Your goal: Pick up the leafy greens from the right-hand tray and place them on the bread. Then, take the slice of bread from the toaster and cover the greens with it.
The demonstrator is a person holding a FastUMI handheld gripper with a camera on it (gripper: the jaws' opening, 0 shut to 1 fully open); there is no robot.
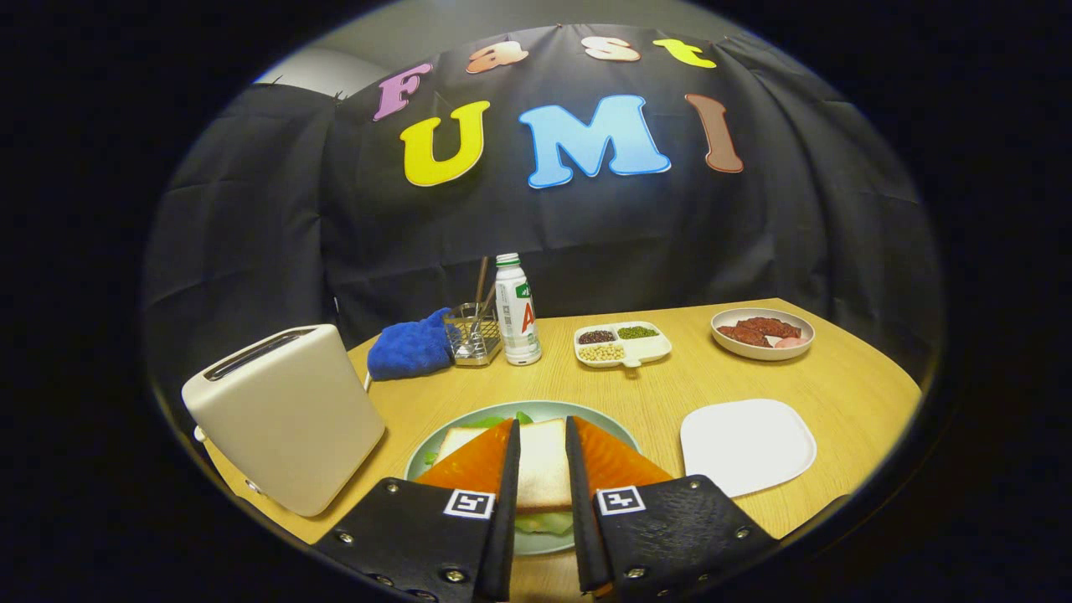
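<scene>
1. The claw is hanging low over the near edge of the wooden counter, its two orange fingers standing a little apart with a gap between them.
2. The top slice of bread is showing in that gap, lying flat on the green plate. Whether the fingers are pressing on the slice or just framing it, I cannot tell.
3. The leafy greens are peeking out under the bread at its near edge, and a bit more green is showing at the far edge, just beyond the fingertips.
4. The cream toaster is standing close on the left of the claw, its slot facing upward; what the slot is holding cannot be made out.
5. A white square tray is sitting just to the right of the claw, beside the green plate.
6. Well beyond the fingers, a blue cloth, a wire basket with sticks in it and a white bottle are lining up near the far side of the counter.
7. Further right of those, a divided dish with beans and grains is sitting, and past it a round bowl with reddish pieces.
8. Nothing is lying between the fingertips and the bread.
</scene>
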